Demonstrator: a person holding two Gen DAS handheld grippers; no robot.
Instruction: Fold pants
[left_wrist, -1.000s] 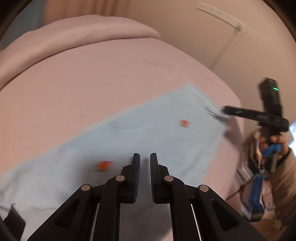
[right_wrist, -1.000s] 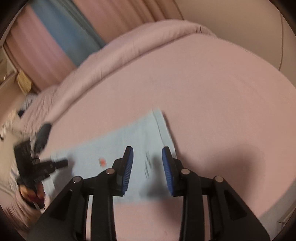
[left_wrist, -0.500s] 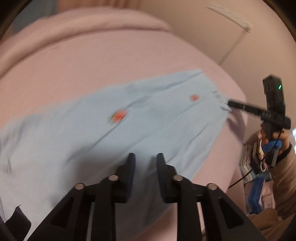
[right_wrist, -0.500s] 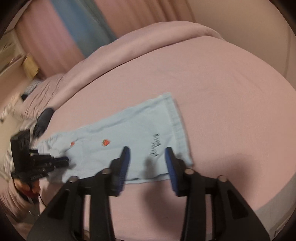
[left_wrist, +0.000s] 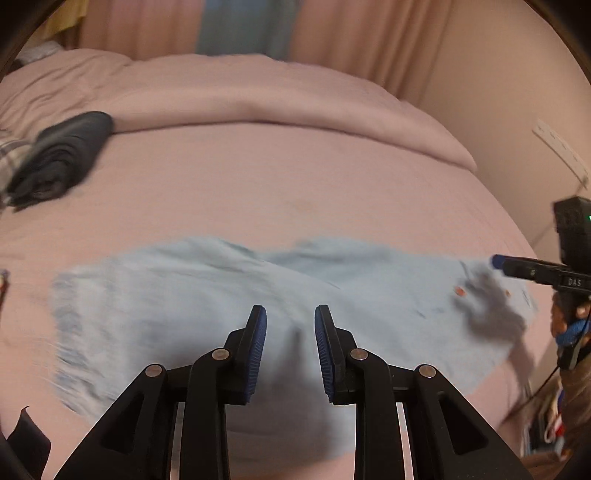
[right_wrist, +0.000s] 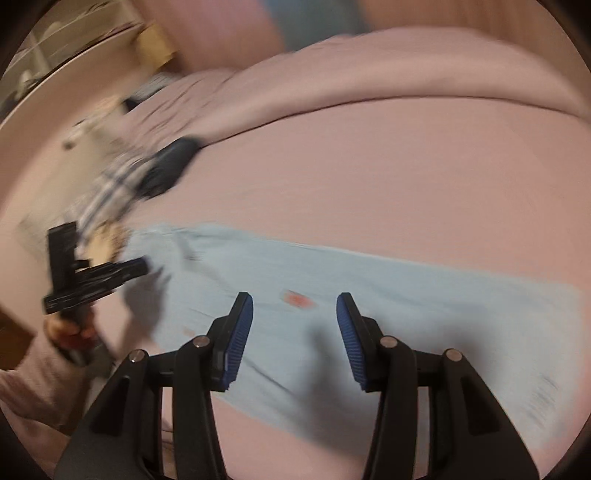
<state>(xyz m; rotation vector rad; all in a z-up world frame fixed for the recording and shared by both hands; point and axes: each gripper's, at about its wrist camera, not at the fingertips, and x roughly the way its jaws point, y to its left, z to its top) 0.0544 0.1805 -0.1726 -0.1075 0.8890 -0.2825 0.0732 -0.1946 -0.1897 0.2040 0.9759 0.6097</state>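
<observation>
Both pairs of fingers stand apart with nothing between them. At the bottom centre of the left wrist view the left gripper has only a narrow gap between its blue fingers, which hang above the pants without touching the cloth. At the bottom centre of the right wrist view the right gripper is spread wider, about halfway, and its blue fingers also hang free above the pants

Light blue pants lie flat on the pink bed, stretched across the lower half of both views as a long band. Small red marks dot the cloth; one sits between the right fingers in the right wrist view. Much of the cloth is blurred, so its folds are hard to read

At the right edge of the left wrist view the right gripper shows side-on over the end of the pants, held by a hand. At the left of the right wrist view the left gripper shows at the other end, gripped by a hand

A dark bundle of clothes lies on the bed at the upper left, well apart from the pants
</observation>
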